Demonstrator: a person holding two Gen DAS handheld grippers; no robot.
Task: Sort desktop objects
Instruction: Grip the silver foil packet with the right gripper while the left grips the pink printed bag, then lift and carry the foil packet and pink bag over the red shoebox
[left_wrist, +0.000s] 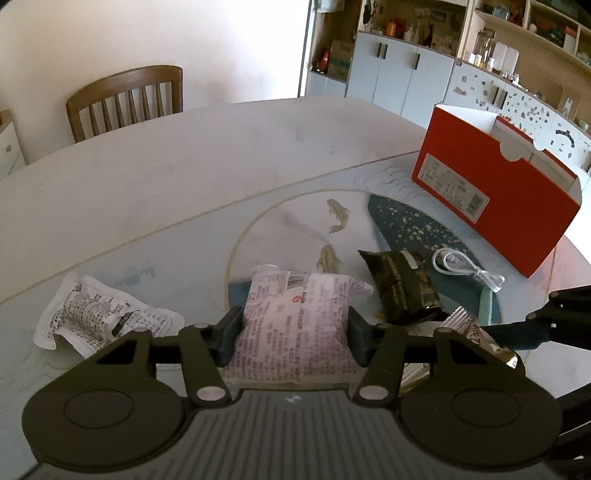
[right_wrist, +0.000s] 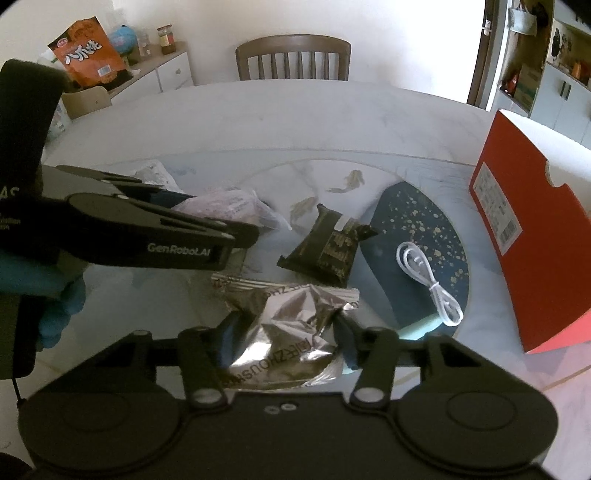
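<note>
Grasping in progress on both sides, judging by the frames. Left gripper (left_wrist: 291, 332) has its pads against the two sides of a pink-printed white snack pouch (left_wrist: 295, 325), which lies on the glass-topped table (left_wrist: 184, 177) right in front of the camera; the pouch looks pinched in slightly at the pads, so I read this as clamped on it. Right gripper (right_wrist: 284, 332) straddles a crinkled silver foil packet (right_wrist: 291, 332); the right pad touches the foil edge, the left pad looks pressed into it too, so I judge it gripped, though the foil's creases make contact hard to confirm. Both packets rest on the tabletop, not lifted.

Around them: a dark green-and-gold packet (right_wrist: 328, 247) lies just beyond the foil one, a coiled white cable (right_wrist: 428, 280) sits on a dark blue gold-speckled mat (right_wrist: 424, 221), and a flat white printed wrapper (left_wrist: 99, 314) lies near the left edge of the left wrist view. A gloved hand (right_wrist: 55, 306) holds the left tool.

Container: a red cardboard box (left_wrist: 495, 192) stands at the right of the table, well apart from both packets, its top open. Its interior is not visible from either view, so contents unknown.

Next move, as I judge it: lift each packet clear and carry it toward the box or a sorting spot; soft pouches may sag or slip, so keep the grip firm.
</note>
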